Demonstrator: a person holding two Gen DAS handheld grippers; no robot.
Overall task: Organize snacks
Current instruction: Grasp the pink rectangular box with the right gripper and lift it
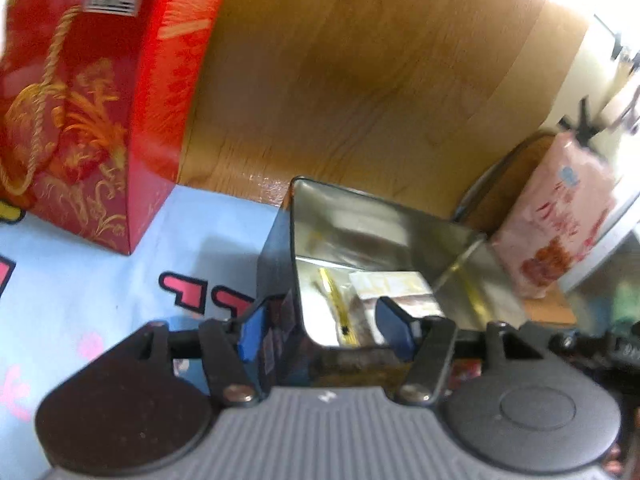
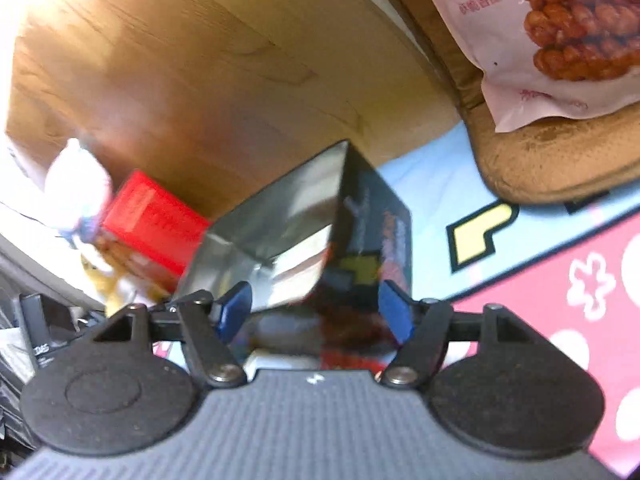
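Note:
A dark open tin box (image 1: 360,236) with a shiny inside stands on the blue mat. Small wrapped snacks (image 1: 392,288) lie in it. My left gripper (image 1: 324,324) straddles its near left corner, one blue finger (image 1: 252,332) outside the wall and one inside; the jaws stand wide. My right gripper (image 2: 316,312) straddles the tin's (image 2: 320,232) other corner the same way, one finger (image 2: 394,312) on the dark outer wall. Whether either presses the tin is unclear. A pink snack bag (image 1: 560,224) with fried twists leans at the right; it also shows in the right wrist view (image 2: 540,32).
A tall red gift box (image 1: 96,112) with gold print and a rope handle stands at the left on the patterned mat (image 1: 80,288). A wooden panel (image 1: 360,80) rises behind. The pink bag rests on a brown cushion (image 2: 560,160). A red box (image 2: 148,220) and clutter lie at left.

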